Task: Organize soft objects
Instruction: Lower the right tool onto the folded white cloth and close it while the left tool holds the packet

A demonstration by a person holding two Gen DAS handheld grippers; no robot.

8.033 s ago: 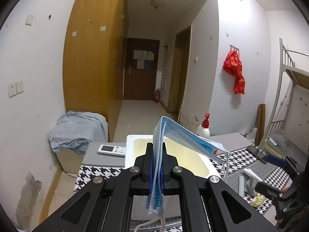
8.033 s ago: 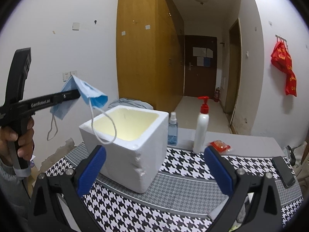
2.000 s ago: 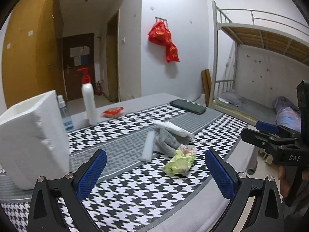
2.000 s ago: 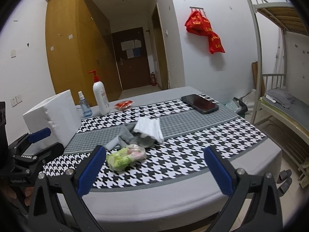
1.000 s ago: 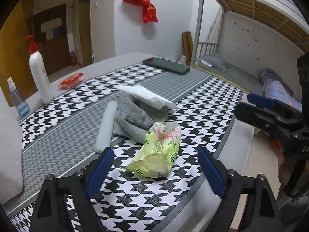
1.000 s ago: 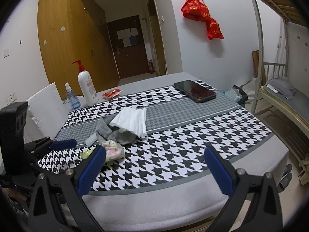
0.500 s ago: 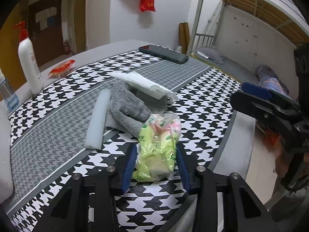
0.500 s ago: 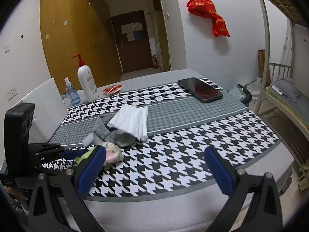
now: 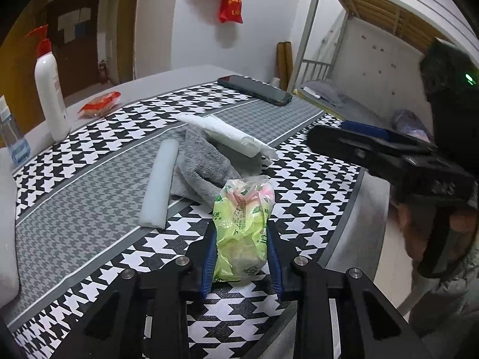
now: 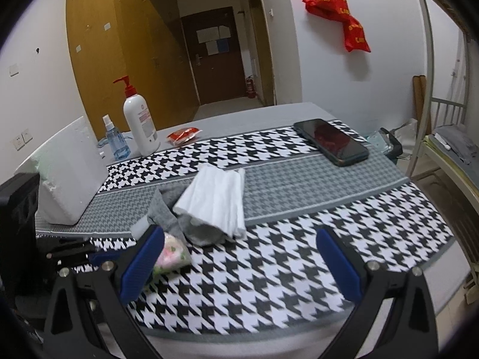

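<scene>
Black-and-white houndstooth tablecloth w/ a finer grey check band down the middle. Crinkly plastic packet: lime green, pink & white print at top. Knitted sock grey; folded tissue stack white; foam stick pale, whitish. Pump bottle white w/ red pump; small spray bottle clear blue. Snack sachet red. Slab phone black. Foam box white. Gripper pads blue on black frames. Hanging bags red; wardrobe yellow-brown wood; door dark brown.
</scene>
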